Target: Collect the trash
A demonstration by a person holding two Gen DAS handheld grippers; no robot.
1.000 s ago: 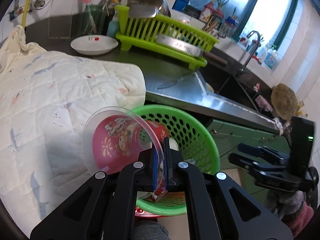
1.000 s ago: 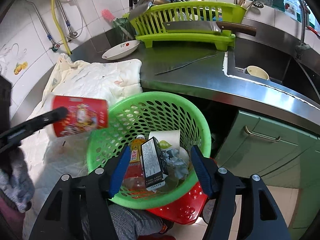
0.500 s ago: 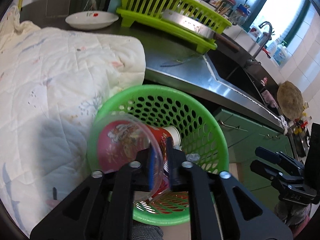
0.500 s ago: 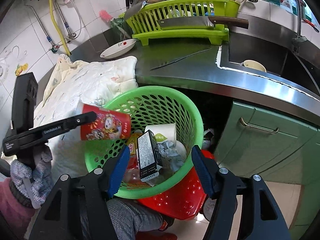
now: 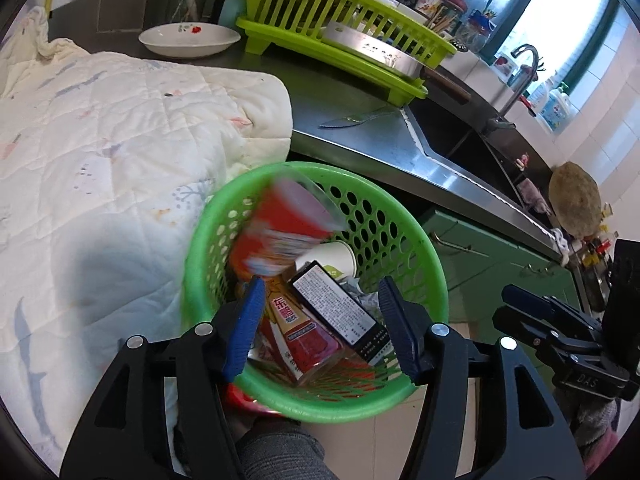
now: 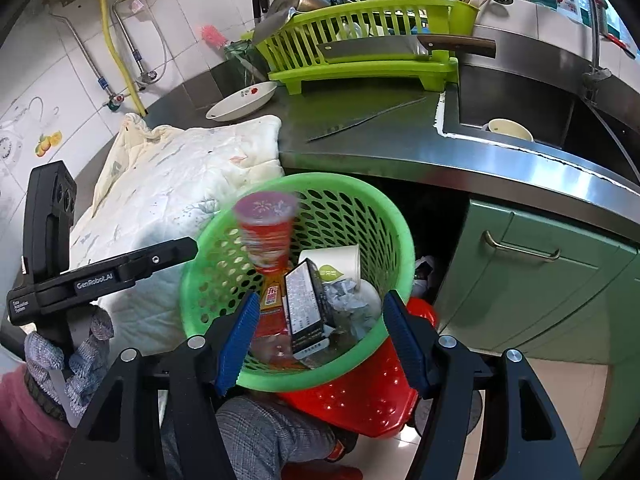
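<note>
A green perforated basket (image 5: 416, 240) (image 6: 384, 216) stands below the counter edge. A red printed cup (image 5: 280, 228) (image 6: 266, 232) is blurred in mid-air inside it, falling. In the basket lie a bottle with a red label (image 5: 300, 328), a dark box (image 5: 340, 308) (image 6: 306, 304), a white paper cup (image 5: 334, 256) and crumpled paper (image 6: 348, 300). My left gripper (image 5: 324, 328) is open and empty just above the basket; it also shows in the right wrist view (image 6: 176, 250). My right gripper (image 6: 320, 340) is open and empty over the basket's near rim; it also shows in the left wrist view (image 5: 516, 304).
A white quilt (image 5: 100, 140) covers the counter at left. A steel counter (image 5: 360, 136) holds a knife, a white plate (image 5: 188, 40) and a lime dish rack (image 5: 340, 44) with a cleaver. A sink (image 6: 520, 104) lies right. A red basket (image 6: 360, 396) sits under the green one.
My left gripper has opened and let go of the red cup, which now drops into the green basket. The left gripper has also moved over the basket. The right gripper stays open.
</note>
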